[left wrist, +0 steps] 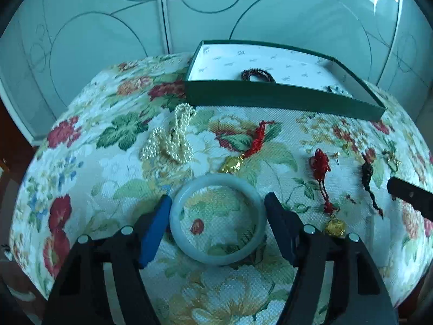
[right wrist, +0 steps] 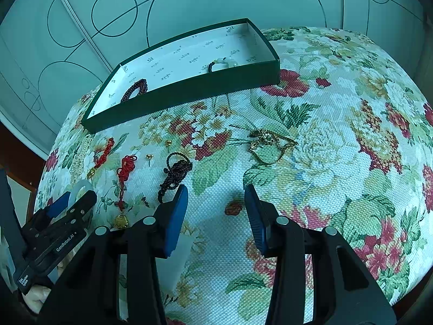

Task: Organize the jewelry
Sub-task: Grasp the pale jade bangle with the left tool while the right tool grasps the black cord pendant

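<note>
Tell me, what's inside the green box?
In the green box lie a dark red bead bracelet and a dark-beaded piece with pale stones. Its front wall hides their lower parts.

The left claw points steeply down near the bench's near edge, jaws spread wide, pads not visibly pressing. The right claw tilts down alike, jaws apart and empty.

Smooth, glossy pale-green bangle, probably jade, between my matt blue rubbery pads. Beyond it: lustrous pearl strands, shiny gold charm, rough woven floral cloth, matt green cardboard box.
</note>
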